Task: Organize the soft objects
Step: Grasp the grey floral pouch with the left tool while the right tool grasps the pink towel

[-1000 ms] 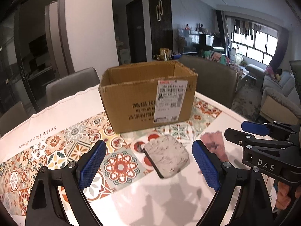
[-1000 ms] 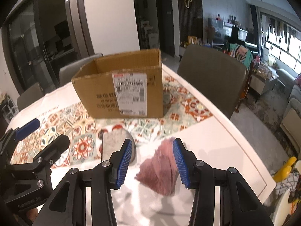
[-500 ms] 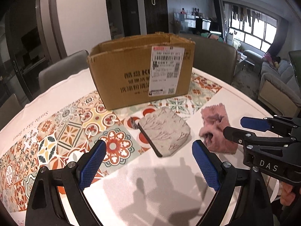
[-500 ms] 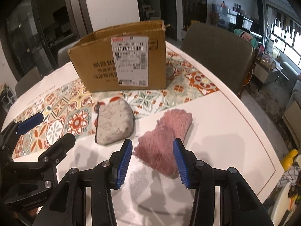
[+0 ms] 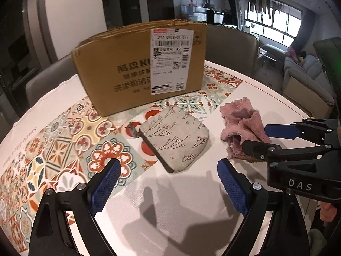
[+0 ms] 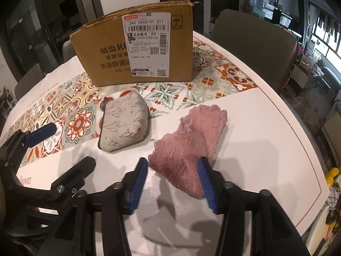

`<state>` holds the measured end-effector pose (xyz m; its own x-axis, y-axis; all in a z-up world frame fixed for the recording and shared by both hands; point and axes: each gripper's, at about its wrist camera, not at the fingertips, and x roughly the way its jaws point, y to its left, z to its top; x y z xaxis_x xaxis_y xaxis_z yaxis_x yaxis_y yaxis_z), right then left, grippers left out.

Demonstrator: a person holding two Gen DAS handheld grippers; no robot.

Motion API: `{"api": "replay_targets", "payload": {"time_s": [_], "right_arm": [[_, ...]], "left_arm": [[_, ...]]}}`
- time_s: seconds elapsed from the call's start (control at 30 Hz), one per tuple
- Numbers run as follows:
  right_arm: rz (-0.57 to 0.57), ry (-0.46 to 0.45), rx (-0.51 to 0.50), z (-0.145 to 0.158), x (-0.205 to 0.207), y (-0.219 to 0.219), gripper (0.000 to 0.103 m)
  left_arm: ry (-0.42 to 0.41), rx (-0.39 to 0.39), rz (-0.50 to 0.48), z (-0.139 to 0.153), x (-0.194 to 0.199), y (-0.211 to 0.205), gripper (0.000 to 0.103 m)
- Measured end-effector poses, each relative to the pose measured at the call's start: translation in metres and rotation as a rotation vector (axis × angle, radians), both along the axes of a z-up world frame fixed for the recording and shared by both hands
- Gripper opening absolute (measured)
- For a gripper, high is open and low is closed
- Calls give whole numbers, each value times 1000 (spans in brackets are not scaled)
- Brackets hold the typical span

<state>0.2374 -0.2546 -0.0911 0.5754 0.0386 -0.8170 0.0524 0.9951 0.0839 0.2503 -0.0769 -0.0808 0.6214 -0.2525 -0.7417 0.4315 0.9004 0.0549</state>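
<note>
A grey pouch (image 5: pixel 175 141) printed with thin branches lies on the table, just in front of my left gripper (image 5: pixel 168 181), which stands wide open with nothing between its pads. Right of the pouch lies a crumpled pink fluffy cloth (image 5: pixel 240 125). In the right wrist view the same cloth (image 6: pixel 191 147) sits straight ahead of my right gripper (image 6: pixel 173 178). Its jaws are opening, the near edge of the cloth lies between the tips, and the pads do not press on it. The pouch (image 6: pixel 124 123) is to the left there. An open cardboard box (image 5: pixel 140 66) stands behind both.
The round white table (image 6: pixel 266 128) carries a tiled-pattern mat (image 5: pixel 53 149). Grey chairs (image 6: pixel 255 42) stand behind the box and at the far right. The table's edge curves close on the right, with floor and a sofa (image 5: pixel 304 79) beyond.
Both grippers have sunk towards the table and tilted down, so pouch and cloth loom larger. The right gripper's jaws stand a little wider than before.
</note>
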Motion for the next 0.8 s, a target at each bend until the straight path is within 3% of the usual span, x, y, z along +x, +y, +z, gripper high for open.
{"api": "replay_targets", "payload": {"time_s": [0.6,0.8], "right_arm": [[-79,27,8,-18,16,-27,53],[-94,38,28,-23,18,-35,44]], "left_arm": [[2,10,-80,-15,33,-31,93],[27,25,-79,-24,43,-40,87]]}}
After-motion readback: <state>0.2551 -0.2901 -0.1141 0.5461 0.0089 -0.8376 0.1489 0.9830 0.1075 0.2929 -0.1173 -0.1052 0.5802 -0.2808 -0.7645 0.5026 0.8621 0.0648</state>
